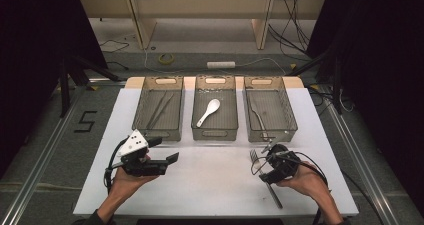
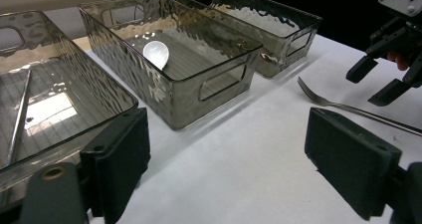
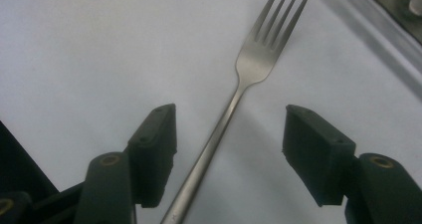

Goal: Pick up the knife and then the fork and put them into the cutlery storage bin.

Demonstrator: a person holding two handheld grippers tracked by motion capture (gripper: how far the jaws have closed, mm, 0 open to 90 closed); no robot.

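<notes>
- Surface: a white table (image 1: 210, 185), with three clear bins (image 1: 215, 107) set in a row at its far side.
- Item: a metal fork (image 3: 234, 97), laid flat near the table's right edge, in front of the right-hand bin.
- Handling, as judged: light, rigid, smooth and likely slippery; a hold across the slim handle is advised.
- Right gripper (image 3: 229, 154): jaws apart, set either side of the handle, not yet touching.
- Left gripper (image 2: 224, 159): open, nothing held.

Table (image 1: 215, 185): three bins across mid-frame. Left bin (image 1: 158, 108): tongs (image 1: 160, 110). Middle bin (image 1: 215, 108): spoon (image 1: 208, 111). Right bin (image 1: 270, 110): utensil. Fork (image 1: 265, 177) lower right, before right bin, between my right gripper (image 1: 263, 160) jaws.
</notes>
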